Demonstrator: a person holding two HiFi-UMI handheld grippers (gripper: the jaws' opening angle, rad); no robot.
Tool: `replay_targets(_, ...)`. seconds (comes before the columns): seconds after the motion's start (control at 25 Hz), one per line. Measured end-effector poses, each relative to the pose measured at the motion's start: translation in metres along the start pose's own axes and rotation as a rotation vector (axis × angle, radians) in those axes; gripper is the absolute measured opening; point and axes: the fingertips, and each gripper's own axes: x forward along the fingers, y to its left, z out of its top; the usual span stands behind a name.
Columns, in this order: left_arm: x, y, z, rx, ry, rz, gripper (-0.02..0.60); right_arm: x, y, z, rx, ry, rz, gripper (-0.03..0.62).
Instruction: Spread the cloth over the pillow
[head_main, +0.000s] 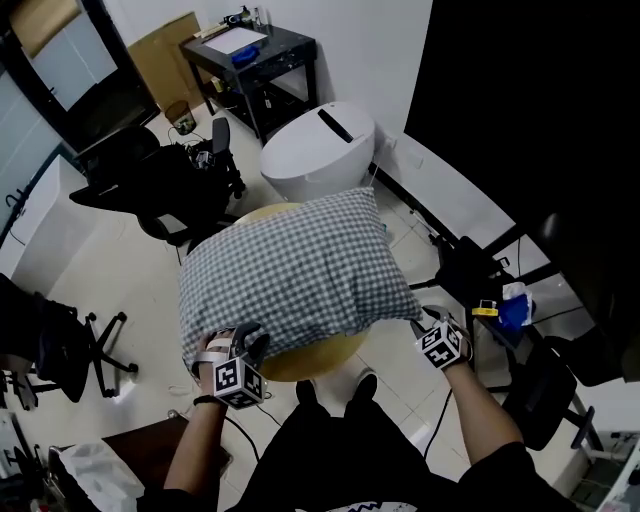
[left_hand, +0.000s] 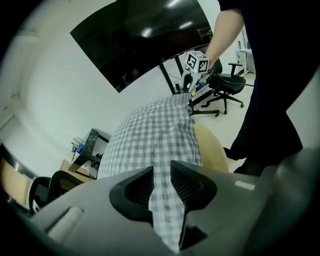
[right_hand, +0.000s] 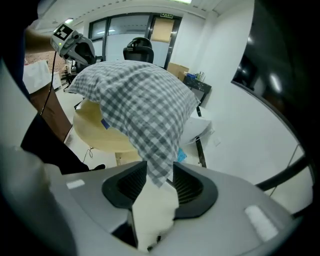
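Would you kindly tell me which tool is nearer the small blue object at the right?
Right. The right tool is at the near-right corner of the cloth, close to the blue object; the left tool holds the other near corner, across the round table.

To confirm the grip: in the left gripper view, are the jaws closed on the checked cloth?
Yes, the left gripper pinches a fold of the checked cloth between its jaws.

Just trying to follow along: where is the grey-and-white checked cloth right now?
Centre of the head view: the grey-and-white checked cloth covers the pillow on the round pale wooden table, its near left corner pinched by the left gripper.
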Motion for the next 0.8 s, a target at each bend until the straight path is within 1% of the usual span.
replay_targets(0.16, 0.004, -0.002, 0.021, -0.025, 0.016, 0.022, 0.097, 0.016, 0.002, -0.002, -0.053, -0.003, 0.062, 0.173)
replay_targets(0.24, 0.006, -0.003, 0.028, -0.039, 0.028, 0.028, 0.097, 0.022, 0.002, -0.004, -0.098, 0.004, 0.076, 0.157)
replay_targets(0.28, 0.007, -0.005, 0.030, -0.043, 0.036, 0.030, 0.097, 0.023, 0.002, -0.004, -0.113, 0.002, 0.082, 0.123)
replay_targets(0.32, 0.008, -0.006, 0.032, -0.046, 0.044, 0.032, 0.097, 0.023, 0.002, -0.005, -0.121, -0.002, 0.088, 0.071)
replay_targets(0.36, 0.009, -0.007, 0.034, -0.049, 0.050, 0.036, 0.097, 0.022, 0.000, -0.006, -0.123, -0.009, 0.092, 0.039)
replay_targets(0.4, 0.010, -0.008, 0.036, -0.052, 0.055, 0.040, 0.097, 0.021, -0.003, -0.007, -0.123, -0.015, 0.093, 0.023)
replay_targets(0.68, 0.017, -0.010, 0.055, -0.056, 0.072, 0.055, 0.097, -0.003, -0.042, -0.010, -0.179, -0.061, 0.046, 0.015)
replay_targets(0.8, 0.018, -0.008, 0.061, -0.060, 0.077, 0.064, 0.097, -0.005, -0.052, -0.016, -0.200, -0.058, 0.053, 0.015)
